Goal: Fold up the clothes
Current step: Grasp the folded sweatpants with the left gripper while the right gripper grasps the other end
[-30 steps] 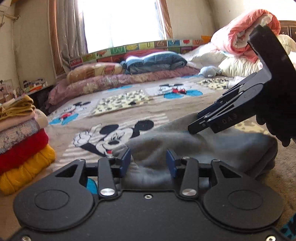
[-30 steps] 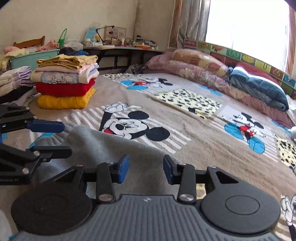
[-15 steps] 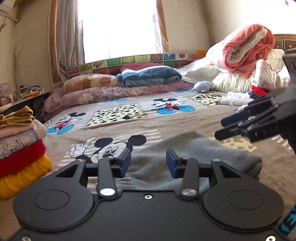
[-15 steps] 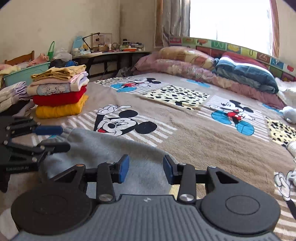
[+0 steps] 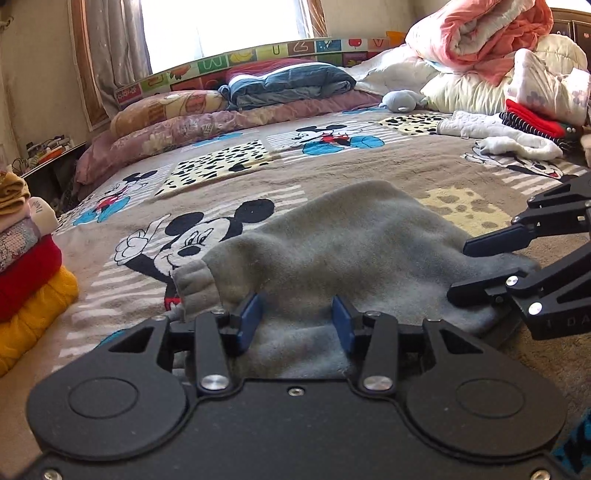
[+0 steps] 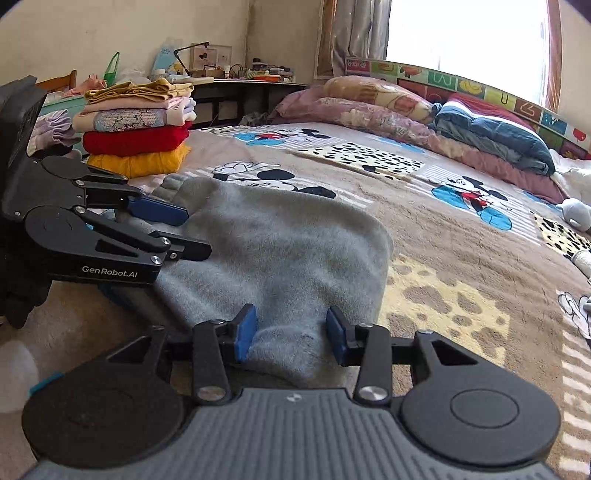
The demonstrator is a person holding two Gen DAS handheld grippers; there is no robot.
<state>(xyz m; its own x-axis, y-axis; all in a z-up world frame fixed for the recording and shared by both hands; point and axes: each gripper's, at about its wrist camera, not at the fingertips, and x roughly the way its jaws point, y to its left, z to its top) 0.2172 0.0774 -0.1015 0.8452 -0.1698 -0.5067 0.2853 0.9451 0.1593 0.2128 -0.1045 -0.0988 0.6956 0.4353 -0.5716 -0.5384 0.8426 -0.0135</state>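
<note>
Grey fleece garment lies folded over on the Mickey Mouse bedspread, a ribbed cuff sticking up at its near left corner. Both grippers sit at its near edge. The left gripper has its blue pads wide apart with fleece lying between them but not pinched; the right gripper is likewise spread over the near right corner, gripping nothing.

By its look the fleece is soft, thick and light. It should drape and sag rather than hold a crease, and its nap will likely cling to the plush bedspread, so dragging would bunch it. Lifting by a pinch at two corners of one edge, or at the cuff and hem where the cloth is doubled and firmer, seems the surest hold.

Whether this is a half-made fold or a finished bundle awaiting a move, the frames don't settle.

Room is generous ahead across the bedspread. To the left stands a stack of folded clothes, close enough to nudge; to the right, well apart, lie loose white garments and heaped quilts.
</note>
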